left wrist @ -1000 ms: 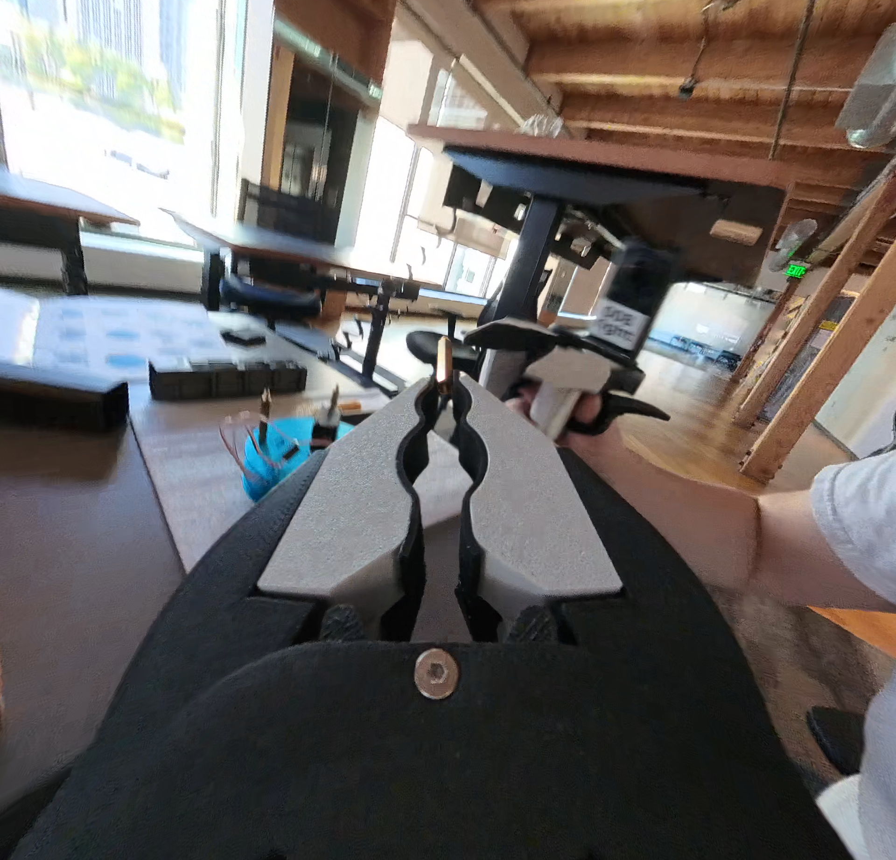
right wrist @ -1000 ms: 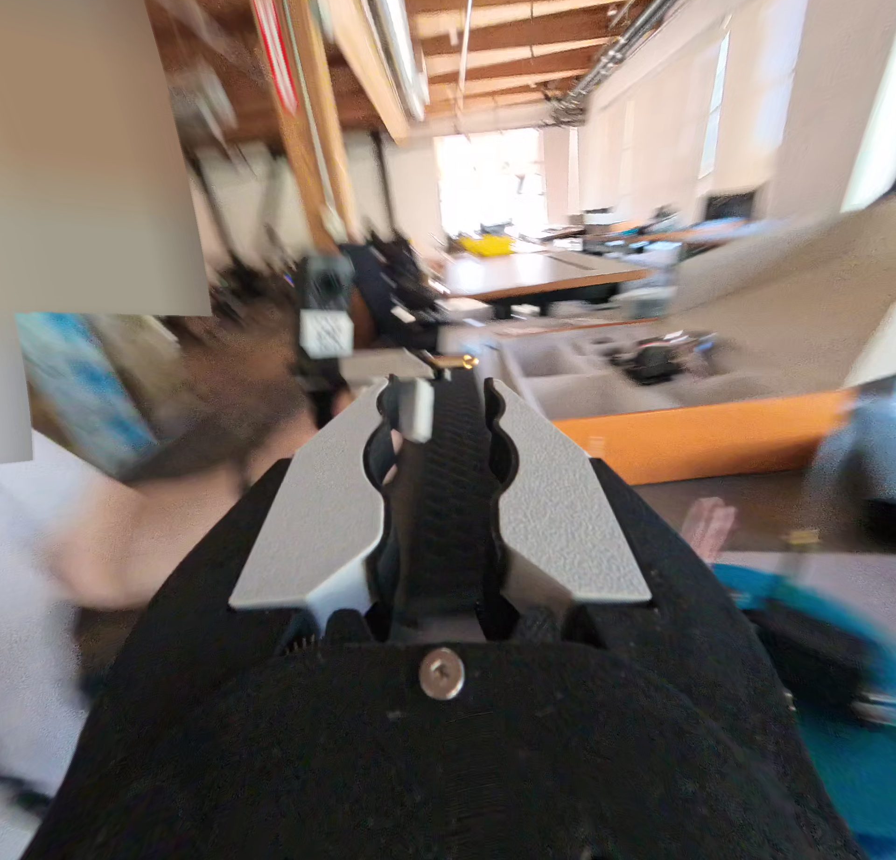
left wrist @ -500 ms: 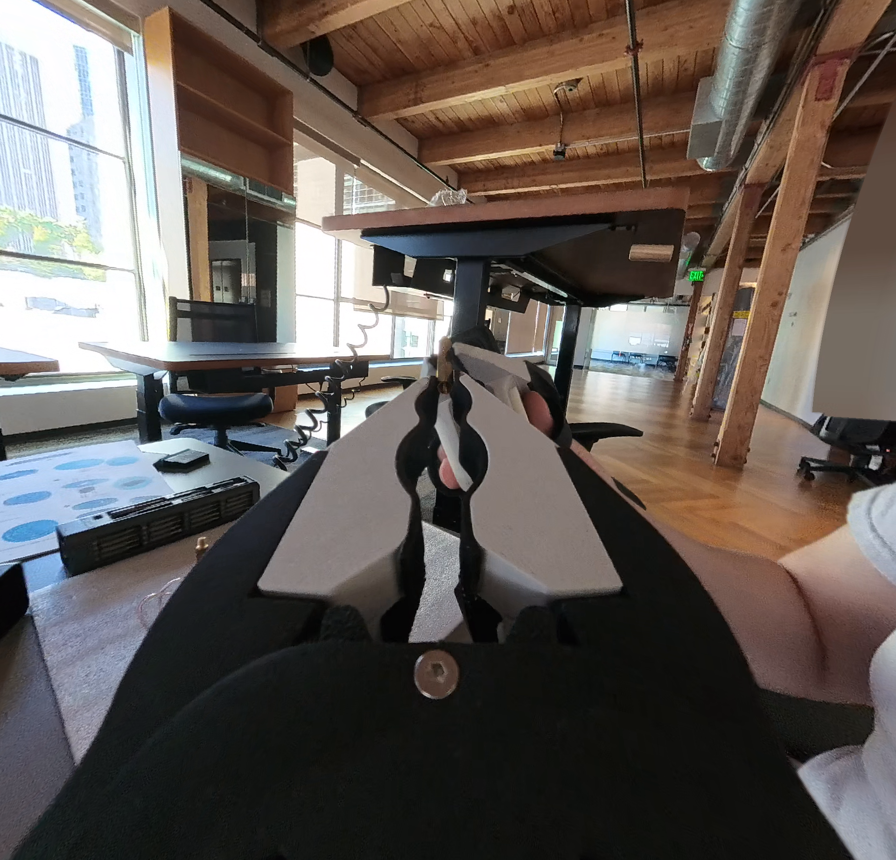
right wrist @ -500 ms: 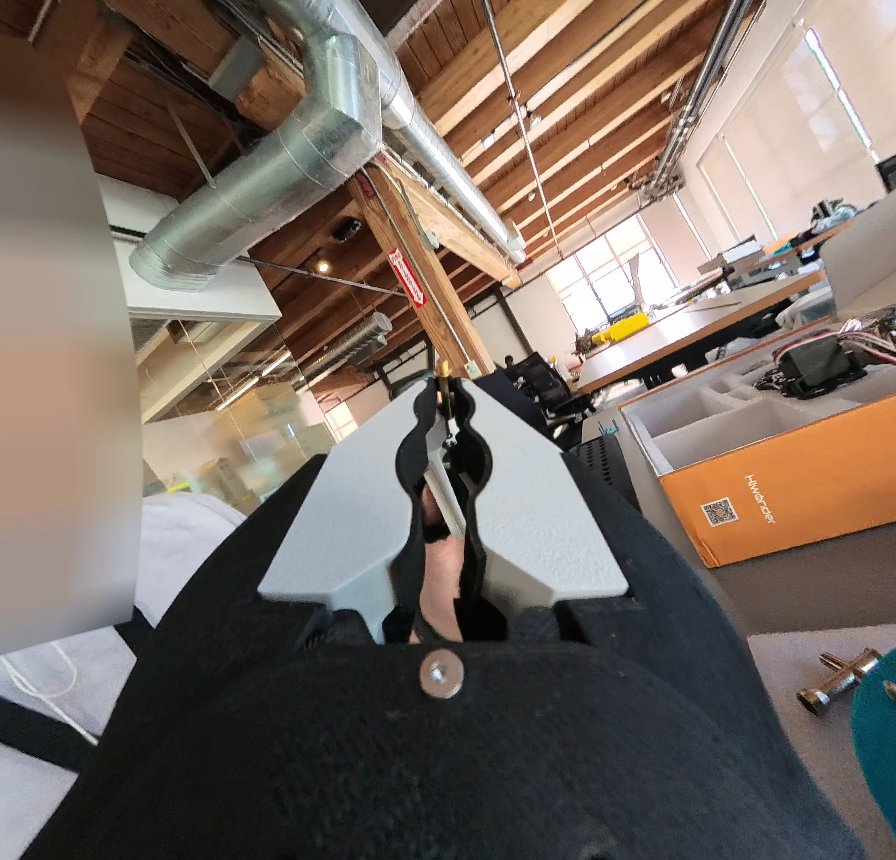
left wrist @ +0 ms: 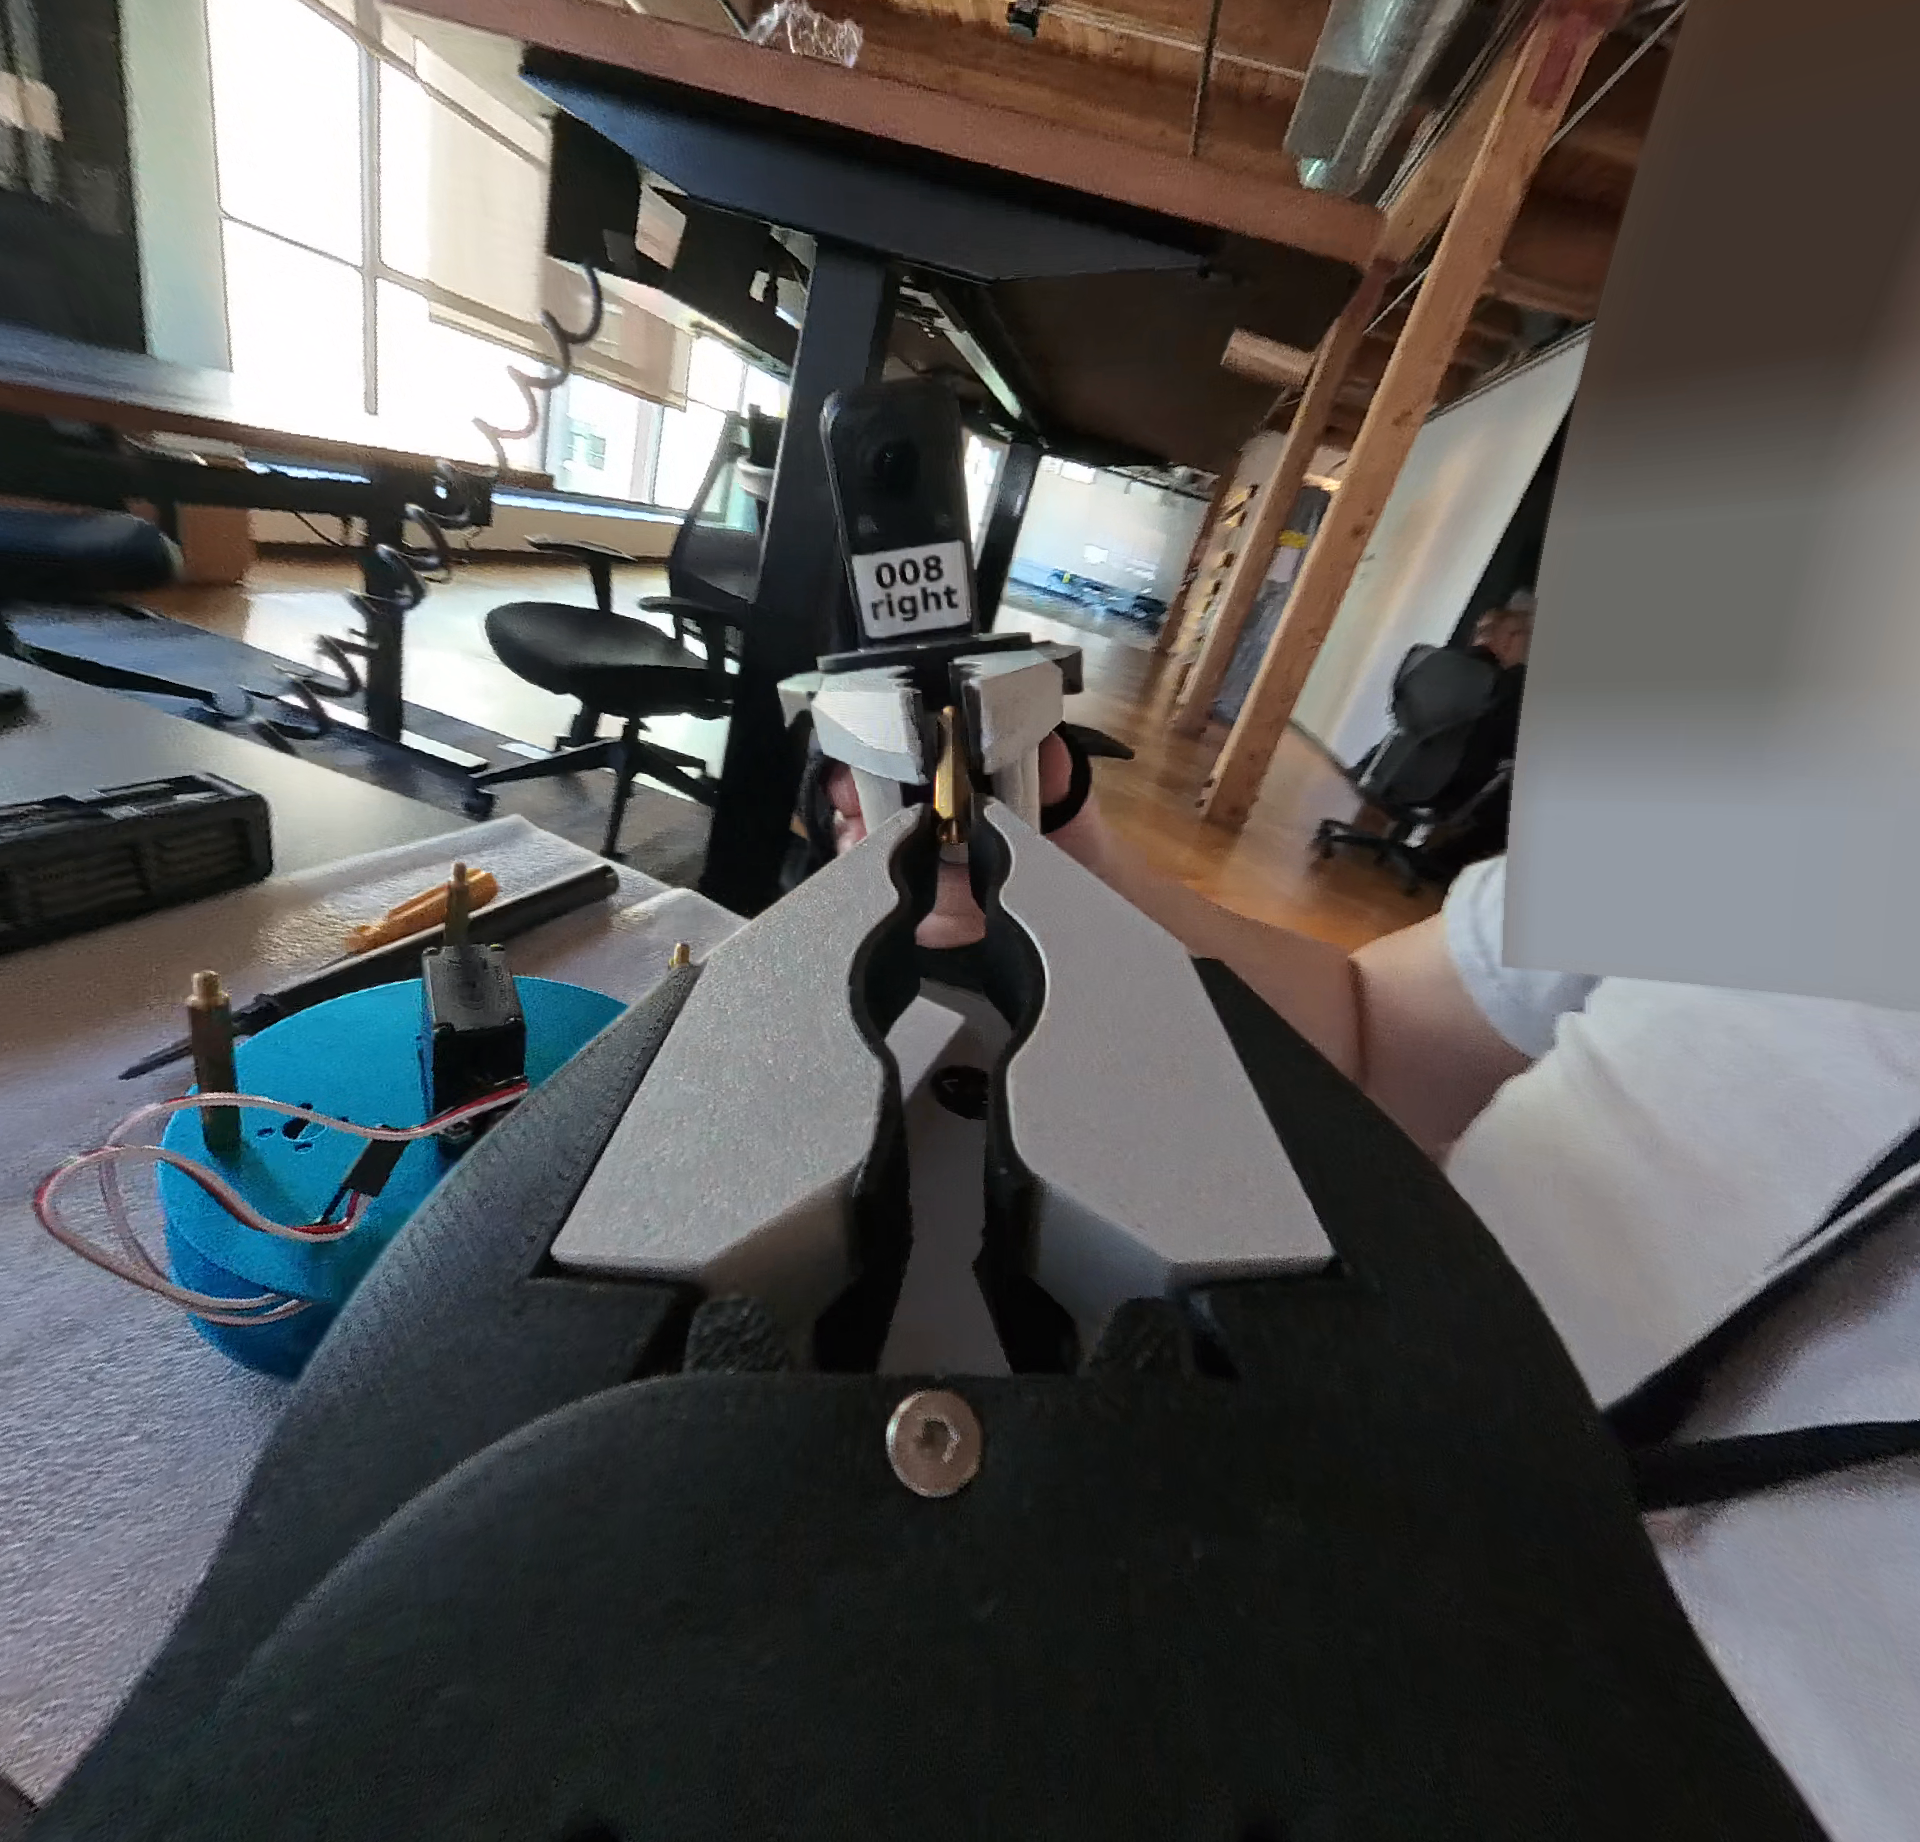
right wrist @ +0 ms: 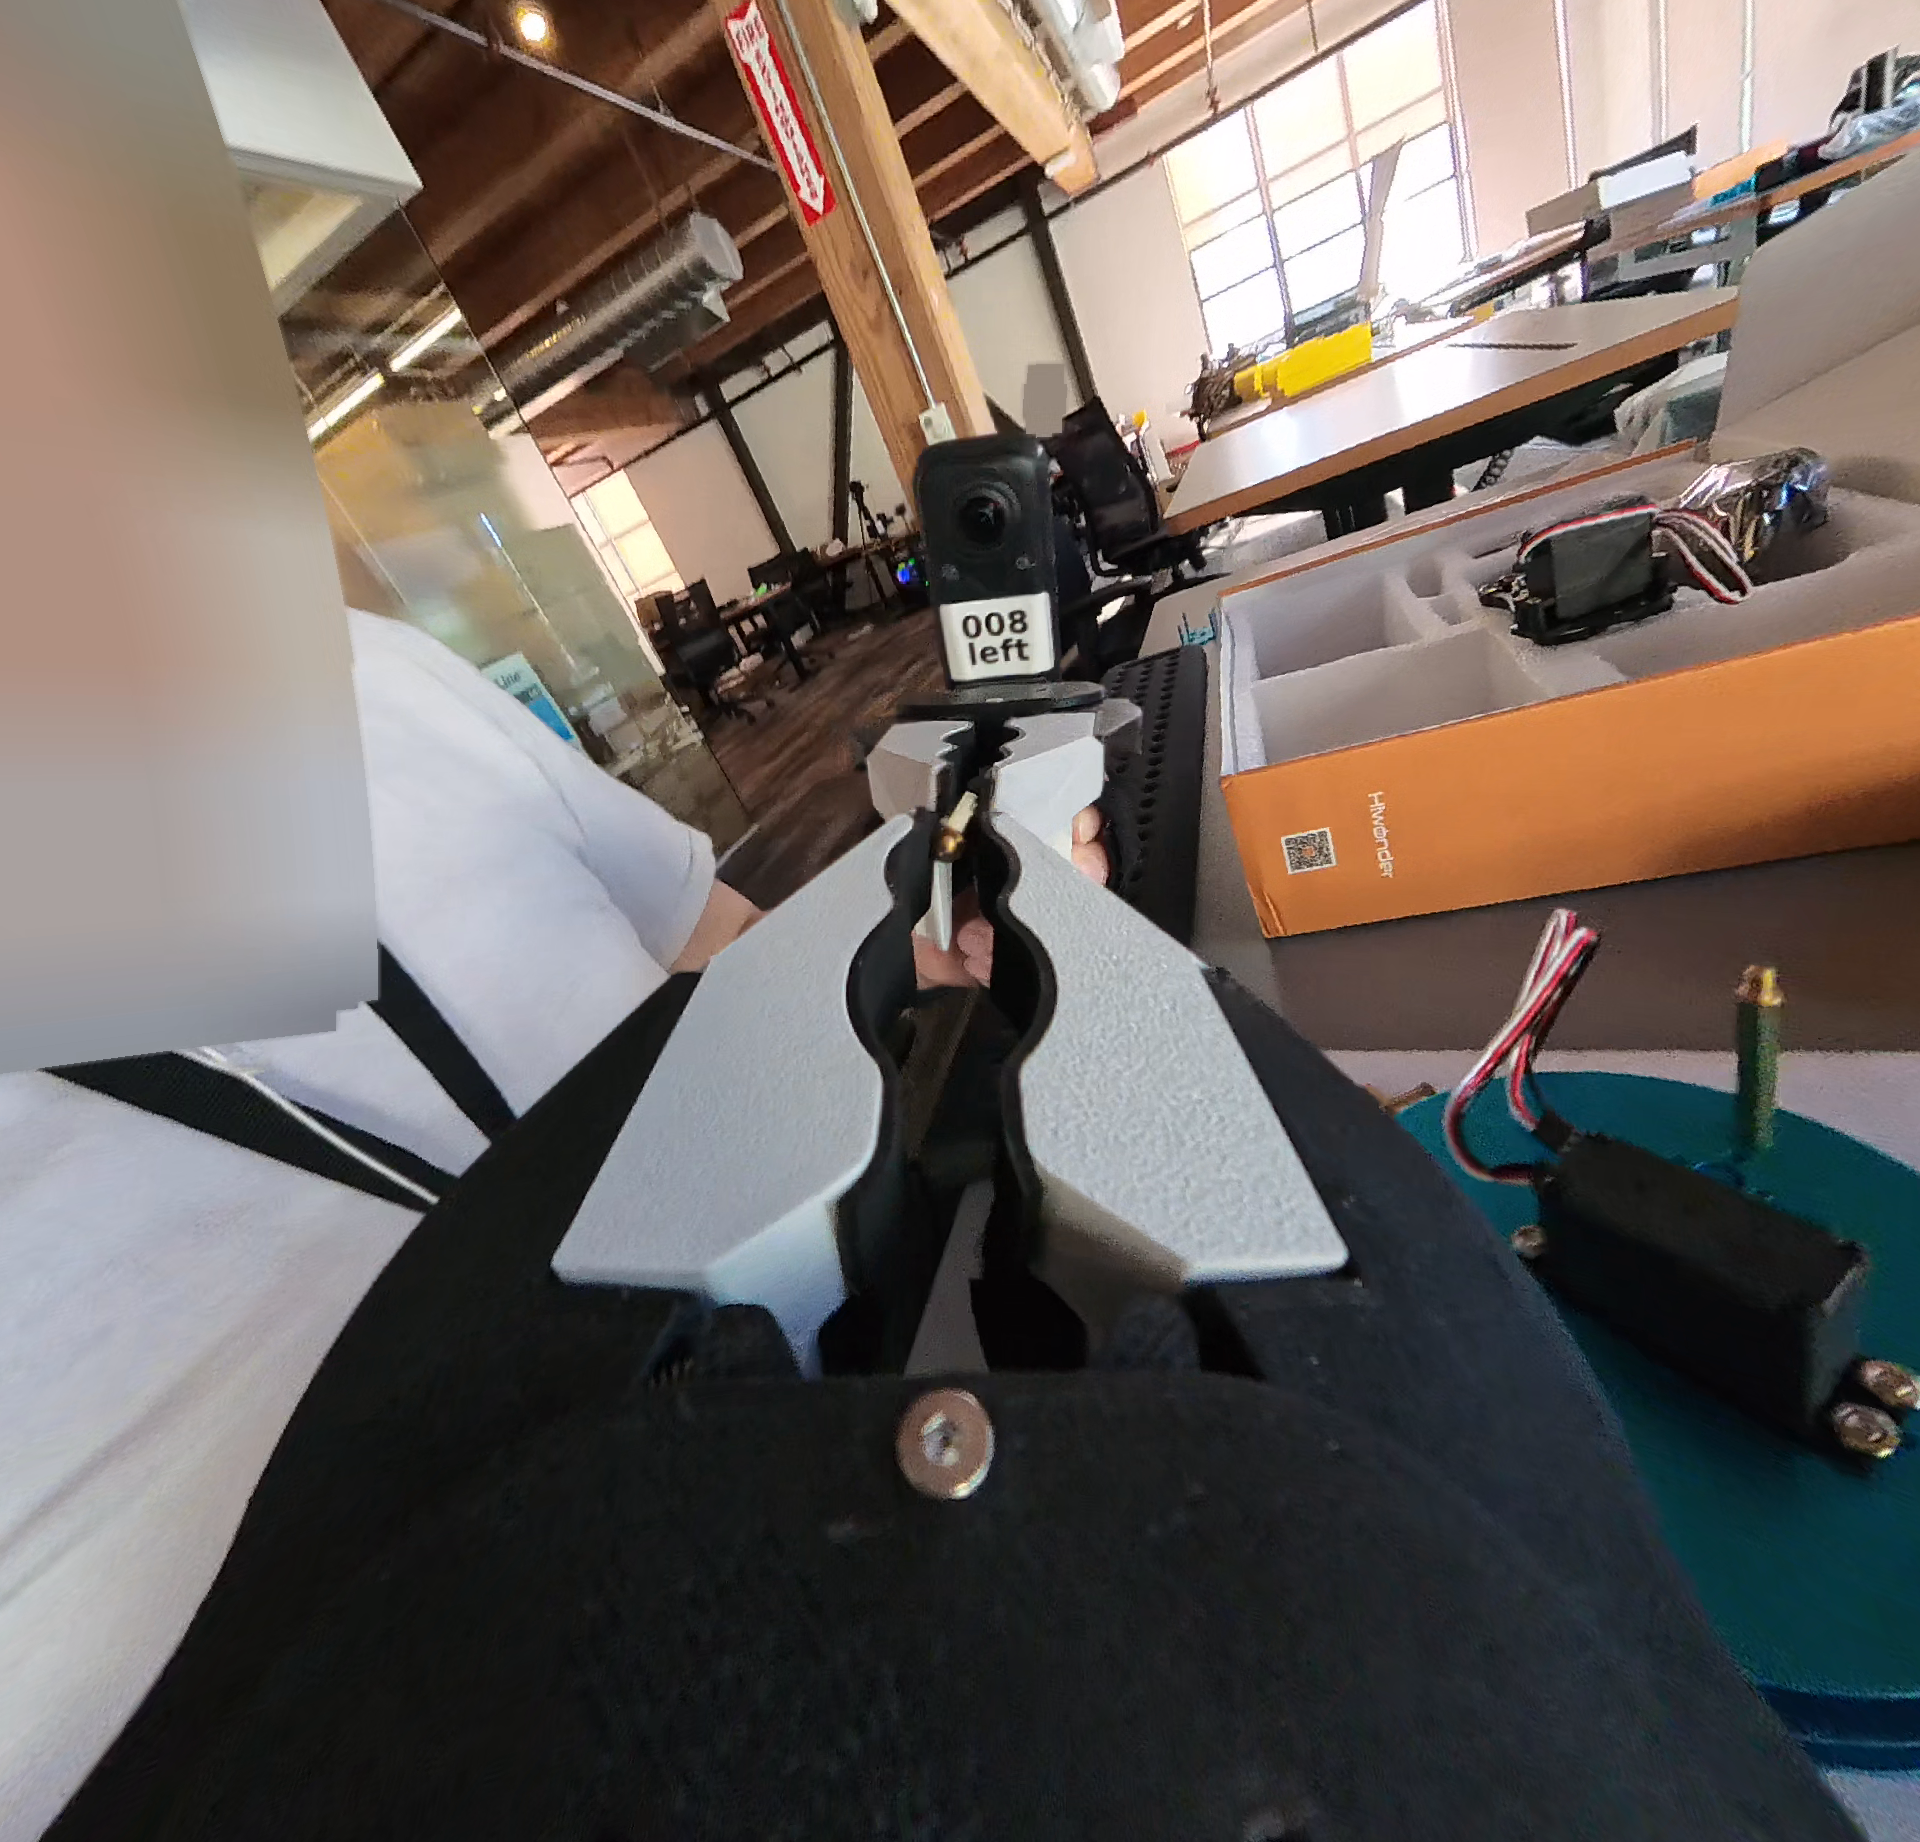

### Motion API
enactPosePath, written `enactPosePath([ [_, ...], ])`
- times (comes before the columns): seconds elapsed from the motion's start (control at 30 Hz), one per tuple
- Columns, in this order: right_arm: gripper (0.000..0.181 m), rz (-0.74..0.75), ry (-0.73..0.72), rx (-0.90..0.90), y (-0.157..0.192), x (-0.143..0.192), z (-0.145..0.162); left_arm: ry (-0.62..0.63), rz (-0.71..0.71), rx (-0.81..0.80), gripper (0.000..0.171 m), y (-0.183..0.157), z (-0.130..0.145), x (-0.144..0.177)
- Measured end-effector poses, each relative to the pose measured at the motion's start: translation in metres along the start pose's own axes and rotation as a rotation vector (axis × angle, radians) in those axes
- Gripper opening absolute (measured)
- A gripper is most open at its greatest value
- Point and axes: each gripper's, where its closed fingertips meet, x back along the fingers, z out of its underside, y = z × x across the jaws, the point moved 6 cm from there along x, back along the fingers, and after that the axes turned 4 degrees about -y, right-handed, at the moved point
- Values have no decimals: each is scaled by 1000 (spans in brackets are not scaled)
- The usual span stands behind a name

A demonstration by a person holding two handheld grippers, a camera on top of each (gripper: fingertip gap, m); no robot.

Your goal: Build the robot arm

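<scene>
My left gripper (left wrist: 948, 824) and my right gripper (right wrist: 951, 842) point tip to tip above the table edge. A short brass standoff (left wrist: 947, 779) spans between them; both sets of jaws are closed on it, one at each end. It also shows in the right wrist view (right wrist: 953, 824), tilted. The right gripper (left wrist: 943, 727) faces the left wrist view, and the left gripper (right wrist: 982, 769) faces the right wrist view. A blue disc base (left wrist: 343, 1117) lies below left, bearing a black servo (left wrist: 473, 1013), wires and an upright standoff (left wrist: 208, 1044).
An orange box (right wrist: 1558, 795) with foam compartments and a servo stands beyond the disc (right wrist: 1662, 1429). A black tool case (left wrist: 114, 847), a screwdriver (left wrist: 416, 909) and a grey mat (left wrist: 83, 1377) are on the table. A person in a white shirt (right wrist: 499, 857) sits close. The tips of both grippers are at nearly the same place.
Both grippers have tilted down from pointing at the ceiling and now face each other squarely. The brass standoff stays between the tips. The blue disc has come back into both views.
</scene>
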Motion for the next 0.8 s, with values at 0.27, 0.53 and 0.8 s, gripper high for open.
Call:
enactPosePath([
  [0.27,4,90,88,141,4,-17,-17,28,54,-39,3,7,-21,9],
  [0.53,4,339,685,335,-4,-10,-17,126,-104,-193,21,10,-9,47],
  [0.8,5,303,1230,388,-56,-43,16,308,-276,-353,21,19,36,49],
])
